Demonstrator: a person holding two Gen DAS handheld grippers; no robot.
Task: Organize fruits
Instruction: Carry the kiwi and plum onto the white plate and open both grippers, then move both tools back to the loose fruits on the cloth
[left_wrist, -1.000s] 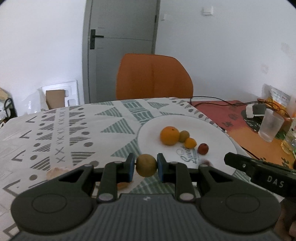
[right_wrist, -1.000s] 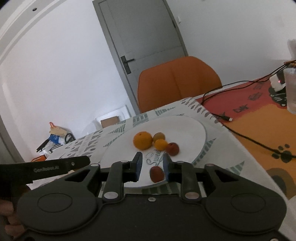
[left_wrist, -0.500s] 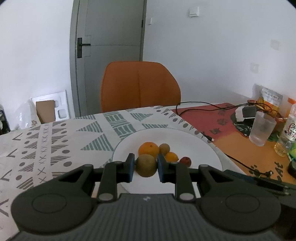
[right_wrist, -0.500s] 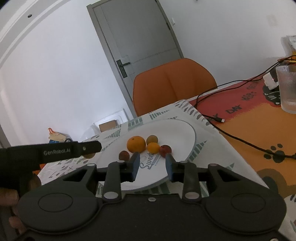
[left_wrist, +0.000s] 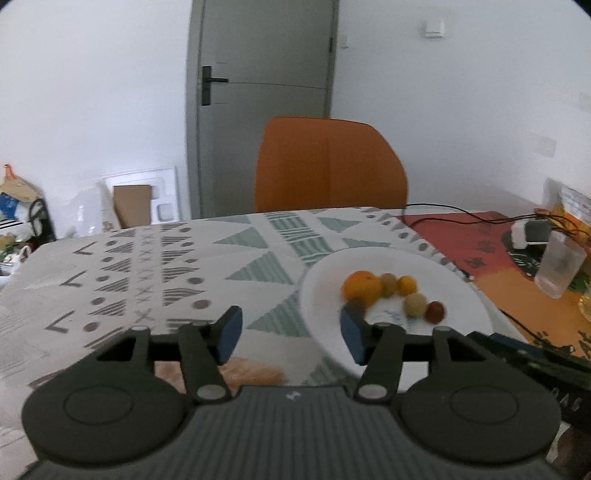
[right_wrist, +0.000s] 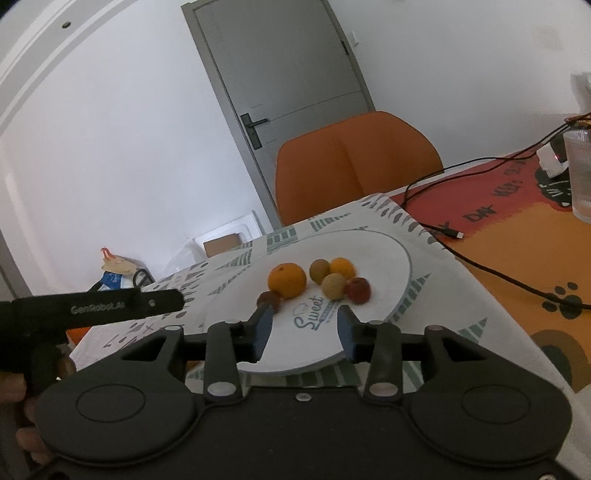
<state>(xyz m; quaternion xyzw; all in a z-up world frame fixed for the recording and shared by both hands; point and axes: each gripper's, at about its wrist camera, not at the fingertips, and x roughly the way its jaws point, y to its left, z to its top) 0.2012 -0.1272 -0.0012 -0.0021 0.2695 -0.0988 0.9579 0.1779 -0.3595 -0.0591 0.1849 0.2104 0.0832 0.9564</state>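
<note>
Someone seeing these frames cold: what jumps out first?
Probably the white plate on the patterned tablecloth, with a cluster of small fruits at its middle, the orange being the largest and brightest. Next, the orange chair behind the table, in front of a grey door. Both hand-held grippers, left and right, frame the bottom, jaws opening with nothing between them.

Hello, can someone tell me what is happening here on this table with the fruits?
A person holds a gripper in each hand and is gathering fruits onto the white plate. Six fruits lie there: a large orange, a small orange, two greenish-brown fruits and two reddish ones. The left gripper and the right gripper are both opening, with nothing between their jaws.
</note>
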